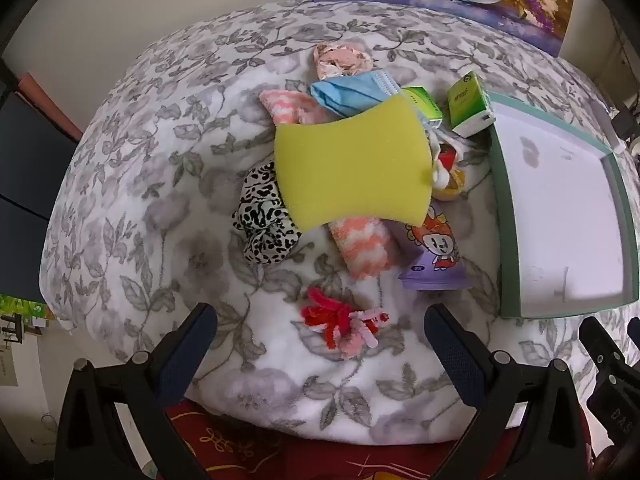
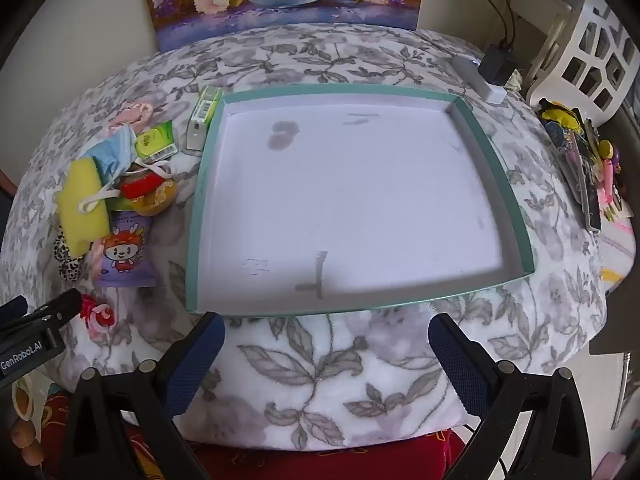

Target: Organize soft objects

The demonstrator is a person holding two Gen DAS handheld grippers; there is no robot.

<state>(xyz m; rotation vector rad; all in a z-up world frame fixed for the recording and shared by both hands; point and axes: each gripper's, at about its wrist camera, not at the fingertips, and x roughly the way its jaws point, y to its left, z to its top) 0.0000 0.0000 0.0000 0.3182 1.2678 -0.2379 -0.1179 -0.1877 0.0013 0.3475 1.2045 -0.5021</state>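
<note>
Hovering tools: left tool and right tool are held spread wide, nothing between the fingers.
Below left tool: chenille flower on the surface.
Beyond: sponge heaped with other soft objects beside the empty tray.
Step judged: first pick not yet made.
Next move: descent and closure on one soft item are required, then transfer to the tray.

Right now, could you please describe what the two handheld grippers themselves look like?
Both are alike: the left gripper and right gripper each have two black plastic arms with round silver pivot pins, ending in dark blue, finely textured pads. In the right wrist view the left gripper's black body carries white "GenRobot.AI" lettering. No cables, sleeves or hands are visible.
</note>
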